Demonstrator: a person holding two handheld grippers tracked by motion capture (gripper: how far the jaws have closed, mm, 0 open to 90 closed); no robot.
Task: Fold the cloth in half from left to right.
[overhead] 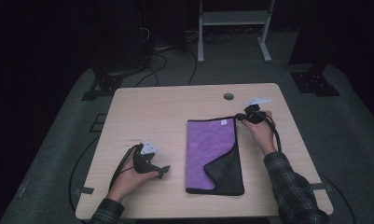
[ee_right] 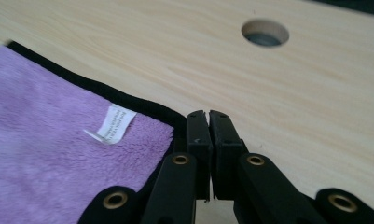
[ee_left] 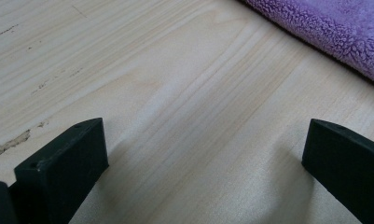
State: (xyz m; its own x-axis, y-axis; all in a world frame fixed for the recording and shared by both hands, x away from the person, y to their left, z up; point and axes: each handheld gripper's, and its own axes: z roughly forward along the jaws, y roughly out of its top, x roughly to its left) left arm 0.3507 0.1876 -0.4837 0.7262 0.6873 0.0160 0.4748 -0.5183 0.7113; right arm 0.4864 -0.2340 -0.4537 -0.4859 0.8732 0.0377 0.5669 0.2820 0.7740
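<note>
Fleece cloth (overhead: 211, 149), purple with a dark backing, lies folded on the table (overhead: 142, 112), soft, light and limp. Its far right corner is pinched between the closed jaws of the right gripper (ee_right: 208, 116); the left gripper (ee_left: 203, 154) is held wide open and empty above bare wood. A grip on the hemmed edge is judged surest, as the pile would slip.

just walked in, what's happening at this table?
A person is folding a purple cloth on a wooden table. The right gripper is at the cloth's far right corner, beside the white tag, fingers closed; whether they pinch the black edge is unclear. The left gripper rests open on bare wood, left of the cloth. The near right corner is already turned over.
</note>
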